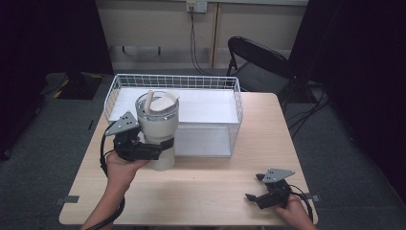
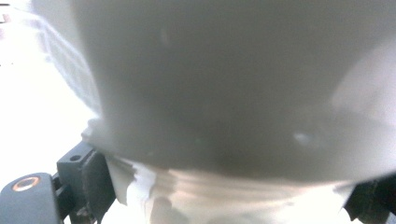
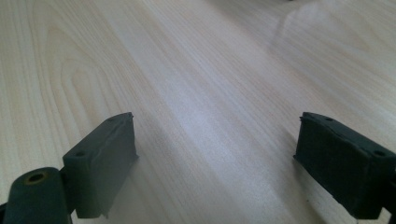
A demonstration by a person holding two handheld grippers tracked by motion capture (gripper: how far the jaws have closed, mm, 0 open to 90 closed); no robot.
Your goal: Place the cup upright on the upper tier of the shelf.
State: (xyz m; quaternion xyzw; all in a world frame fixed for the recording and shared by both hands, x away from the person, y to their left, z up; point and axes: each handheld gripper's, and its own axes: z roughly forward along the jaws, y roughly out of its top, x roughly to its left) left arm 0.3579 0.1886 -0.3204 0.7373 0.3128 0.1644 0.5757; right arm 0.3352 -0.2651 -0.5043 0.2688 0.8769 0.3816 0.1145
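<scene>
Left gripper (image 1: 160,148) clamps the lidded tumbler (image 1: 158,129) beside the wire basket (image 1: 237,103), ready to lift; right gripper (image 1: 253,188), jaws spread, rests idle near the table's (image 1: 215,187) front-right corner.

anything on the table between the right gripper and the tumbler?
Nothing: in the high view the wooden table is bare between the right gripper and the cream tumbler, which the left gripper clamps. The right gripper view shows bare wood too.
</scene>
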